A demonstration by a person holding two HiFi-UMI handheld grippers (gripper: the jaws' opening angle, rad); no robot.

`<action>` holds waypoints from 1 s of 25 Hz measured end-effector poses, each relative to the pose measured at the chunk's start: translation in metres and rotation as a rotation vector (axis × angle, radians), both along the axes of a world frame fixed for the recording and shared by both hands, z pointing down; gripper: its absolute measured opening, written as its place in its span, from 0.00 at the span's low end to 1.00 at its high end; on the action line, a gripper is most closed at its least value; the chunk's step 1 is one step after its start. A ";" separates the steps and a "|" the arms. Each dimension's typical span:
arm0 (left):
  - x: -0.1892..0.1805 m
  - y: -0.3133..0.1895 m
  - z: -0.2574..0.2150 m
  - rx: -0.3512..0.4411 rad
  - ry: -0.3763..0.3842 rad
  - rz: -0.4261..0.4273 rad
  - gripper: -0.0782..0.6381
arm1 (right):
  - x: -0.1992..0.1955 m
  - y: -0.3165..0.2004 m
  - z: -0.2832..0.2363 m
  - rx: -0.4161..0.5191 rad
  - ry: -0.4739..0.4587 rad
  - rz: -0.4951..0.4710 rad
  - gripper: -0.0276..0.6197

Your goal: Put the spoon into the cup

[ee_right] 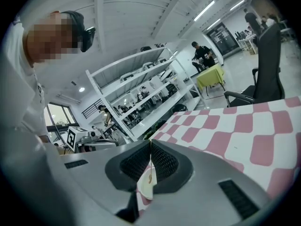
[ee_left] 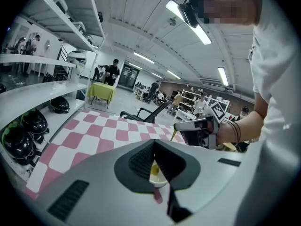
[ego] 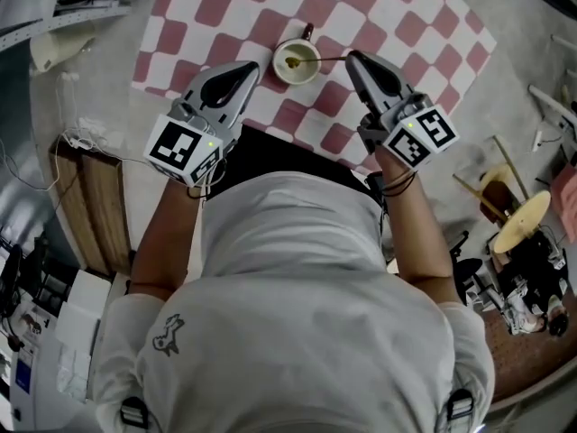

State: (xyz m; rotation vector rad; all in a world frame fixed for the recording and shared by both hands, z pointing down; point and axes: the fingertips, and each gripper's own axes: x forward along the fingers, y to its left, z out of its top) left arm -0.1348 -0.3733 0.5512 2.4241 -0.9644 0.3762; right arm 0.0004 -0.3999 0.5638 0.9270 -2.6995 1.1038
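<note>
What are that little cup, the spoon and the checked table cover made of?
Cup: cream, smooth and thick-rimmed, so likely glazed ceramic.
Spoon: very thin, golden-brown. Perhaps brass-toned metal, but wood is not excluded.
Table cover: matte pink-and-white checks lying flat. Cloth or vinyl, hard to tell.

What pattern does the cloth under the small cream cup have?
The flat fabric cloth is checked, with dull red and white squares. The head view shows it best.

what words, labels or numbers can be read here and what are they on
No readable words or numbers.
Left marker cube, right marker cube: black-and-white squares only, no letters.
White shirt: small animal figure, no lettering.
Packages at lower left: print too small to read.
</note>
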 end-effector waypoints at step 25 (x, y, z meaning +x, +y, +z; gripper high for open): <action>0.001 -0.005 0.036 -0.056 0.015 0.042 0.13 | -0.009 0.002 0.064 -0.083 0.048 0.043 0.10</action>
